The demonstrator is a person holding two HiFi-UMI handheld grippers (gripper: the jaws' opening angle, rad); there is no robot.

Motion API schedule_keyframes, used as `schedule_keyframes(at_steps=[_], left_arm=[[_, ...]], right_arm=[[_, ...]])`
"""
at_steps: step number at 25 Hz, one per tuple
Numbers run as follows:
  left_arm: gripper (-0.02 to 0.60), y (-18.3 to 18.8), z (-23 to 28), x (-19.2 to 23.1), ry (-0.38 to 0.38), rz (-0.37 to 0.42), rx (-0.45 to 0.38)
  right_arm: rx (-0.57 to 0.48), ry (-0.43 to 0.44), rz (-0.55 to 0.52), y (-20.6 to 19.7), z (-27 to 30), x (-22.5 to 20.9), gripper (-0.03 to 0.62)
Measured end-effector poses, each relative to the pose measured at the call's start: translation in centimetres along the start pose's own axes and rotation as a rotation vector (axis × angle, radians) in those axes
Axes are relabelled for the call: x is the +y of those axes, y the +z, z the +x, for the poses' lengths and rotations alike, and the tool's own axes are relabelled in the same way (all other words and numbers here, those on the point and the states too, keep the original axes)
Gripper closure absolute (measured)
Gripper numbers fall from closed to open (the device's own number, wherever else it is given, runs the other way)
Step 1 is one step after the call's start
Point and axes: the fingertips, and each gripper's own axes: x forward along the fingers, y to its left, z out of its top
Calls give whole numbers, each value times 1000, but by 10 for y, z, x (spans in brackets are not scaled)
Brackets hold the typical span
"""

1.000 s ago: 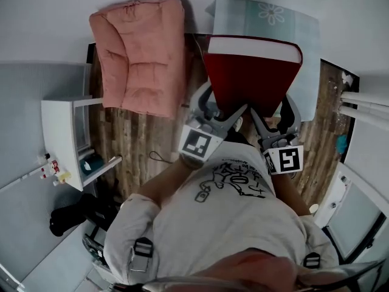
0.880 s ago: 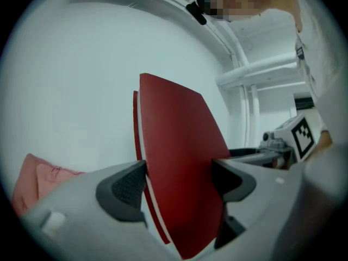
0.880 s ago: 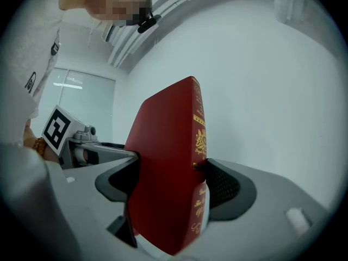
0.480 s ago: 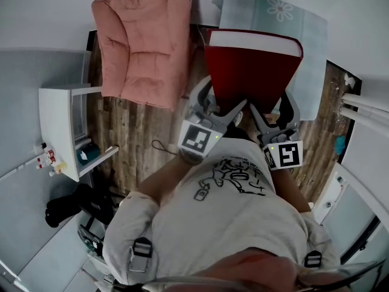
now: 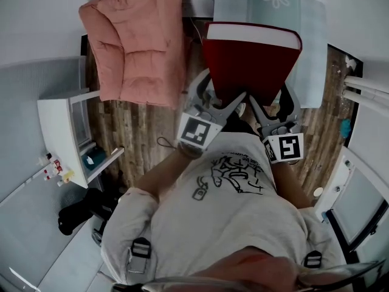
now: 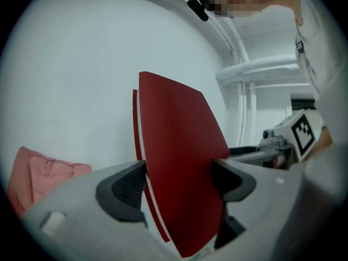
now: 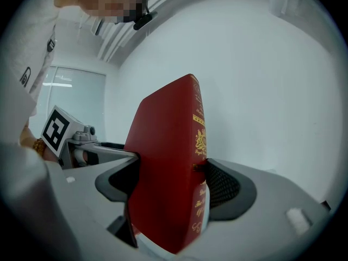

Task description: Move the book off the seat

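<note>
Book (image 5: pixel 252 62): red hardcover, held in the air in front of the person's chest and gripped at both lower sides. We read it as standing on end, with its long axis close to vertical. The white top edge of the pages (image 5: pixel 252 34) faces up toward the head camera, and one broad red cover is turned toward the person. Spine (image 7: pixel 199 140), with gold print, sits on the person's right. The fore-edge, a thin white line between the two covers, sits on the left.

Left gripper (image 6: pixel 179 185): jaws level, pinching the book across its thickness on the fore-edge side. Both dark pads (image 6: pixel 128 186) press flat on the covers.

Right gripper (image 7: pixel 169 186): same hold on the spine side, one pad on the cover and the other at the corner of the spine. The book rises well above both sets of jaws.

Position: in the head view the book is to the right of the pink cushioned seat (image 5: pixel 137 47) and apart from it. It overlaps the pale cloth with a daisy print (image 5: pixel 304 29) by the wall, with wood-pattern floor (image 5: pixel 137 139) below. We cannot see the book's lower edge because the grippers cover it. A white shelf unit (image 5: pixel 61 132) stands at the left, well apart.
</note>
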Motion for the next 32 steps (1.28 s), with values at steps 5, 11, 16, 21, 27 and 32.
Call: schedule_keyframes(at_steps=[5, 11, 16, 21, 27, 32], left_arm=[[216, -18, 15, 7, -31, 0, 29], [215, -43, 25, 22, -39, -34, 62], [216, -74, 35, 36, -46, -48, 113], [215, -104, 44, 45, -54, -66, 159], [216, -135, 55, 56, -66, -52, 211], [216, -166, 60, 62, -60, -85, 256]], right_arm=[[23, -24, 10, -19, 9, -10, 212], [65, -33, 28, -43, 25, -13, 212], [110, -39, 43, -71, 40, -17, 206], [152, -49, 71, -98, 52, -23, 198], [206, -58, 96, -129, 67, -29, 198], [253, -54, 127, -159, 75, -33, 194]])
